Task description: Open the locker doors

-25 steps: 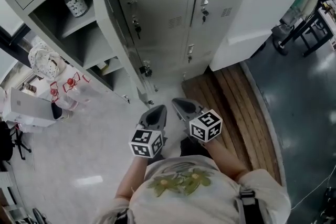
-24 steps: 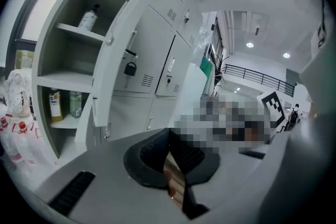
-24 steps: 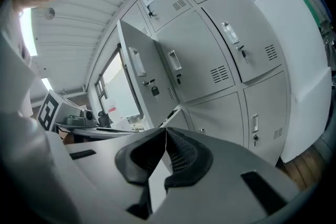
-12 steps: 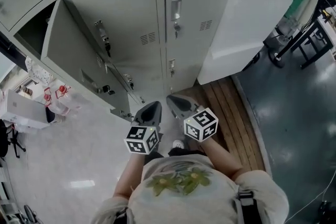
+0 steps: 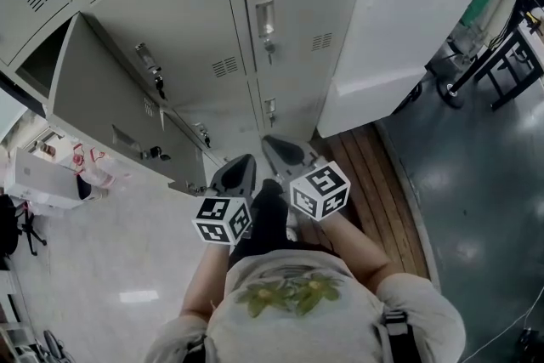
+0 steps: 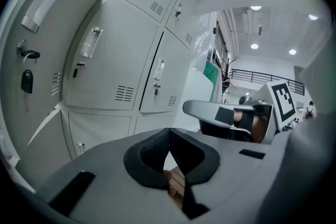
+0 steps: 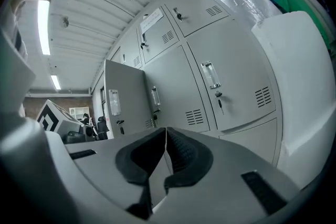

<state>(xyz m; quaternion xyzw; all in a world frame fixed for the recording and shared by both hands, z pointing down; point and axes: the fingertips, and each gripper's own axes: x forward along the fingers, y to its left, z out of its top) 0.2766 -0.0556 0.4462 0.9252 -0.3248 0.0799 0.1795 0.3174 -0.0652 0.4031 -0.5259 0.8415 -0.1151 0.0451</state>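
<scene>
Locker row from above. Within the last second the view has slid along the row: the shelved compartment has left the frame, an open door (image 5: pixel 102 98) stands at the left edge, and closed doors (image 5: pixel 297 4) now face the left gripper (image 5: pixel 240 168) and right gripper (image 5: pixel 276 147), so another door is probably next. Only the gripper views show both pairs of jaws shut on nothing.

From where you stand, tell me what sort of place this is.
Probably a locker area in a workshop or industrial hall. A bank of grey metal lockers with keys and vents stands ahead, one door hangs open, and a railed upper walkway shows under ceiling lights.
</scene>
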